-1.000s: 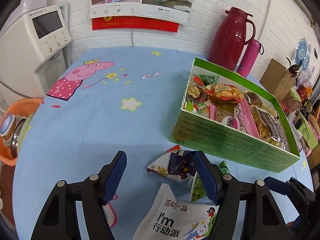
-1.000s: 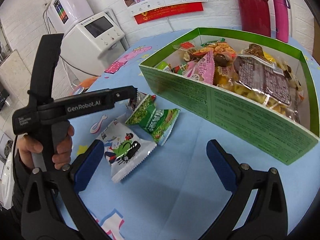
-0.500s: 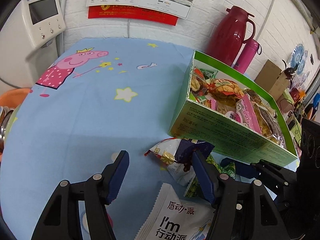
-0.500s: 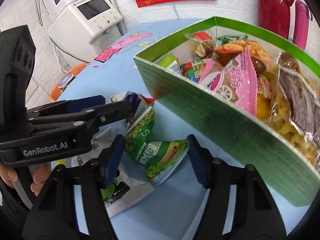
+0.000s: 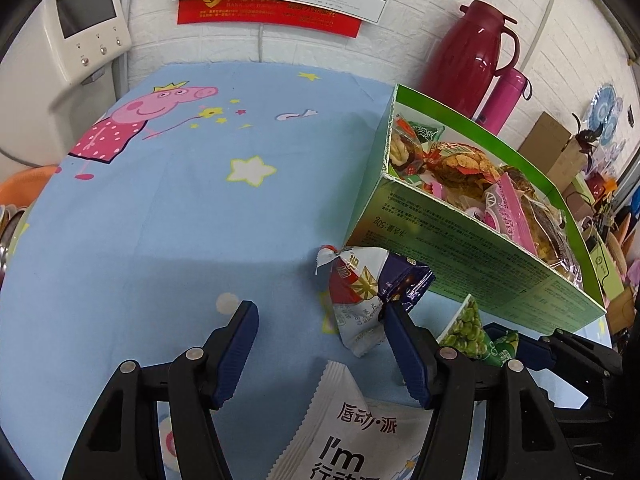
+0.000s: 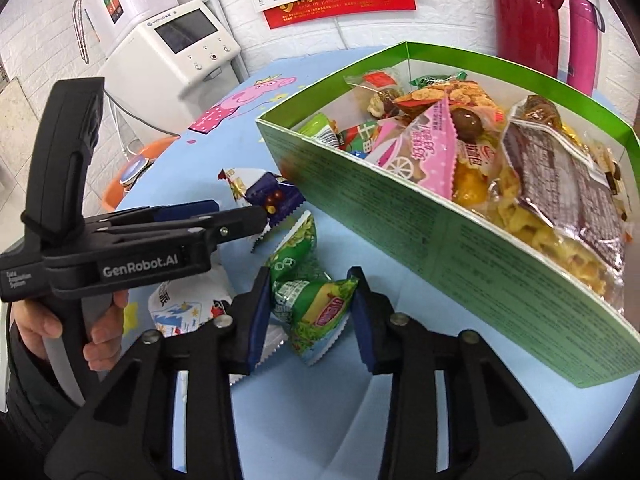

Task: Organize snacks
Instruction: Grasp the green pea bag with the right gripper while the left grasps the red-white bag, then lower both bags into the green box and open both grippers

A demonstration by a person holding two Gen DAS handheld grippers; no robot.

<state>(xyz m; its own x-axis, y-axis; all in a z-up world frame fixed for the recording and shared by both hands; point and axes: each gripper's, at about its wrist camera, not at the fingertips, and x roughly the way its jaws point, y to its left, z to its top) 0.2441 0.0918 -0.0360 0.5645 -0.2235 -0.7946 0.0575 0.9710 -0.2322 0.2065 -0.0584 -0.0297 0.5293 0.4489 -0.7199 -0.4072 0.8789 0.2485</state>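
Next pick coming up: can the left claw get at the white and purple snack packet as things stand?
Probably yes. The left claw is open, and the white and purple packet lies on the cloth just ahead, already touching its right finger; nothing covers it.

Bright, even indoor light, heavy fisheye warping with dark corners; soft shadow on the surface (image 5: 168, 240) ahead of the tool.

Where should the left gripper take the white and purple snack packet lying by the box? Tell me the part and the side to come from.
Take the white and purple packet across its puffy middle, not the crimped ends. It lies flat with one end against the green box, so bring the left gripper in from the open tablecloth side. Its fingers are spread wide; the packet is off toward the right one.
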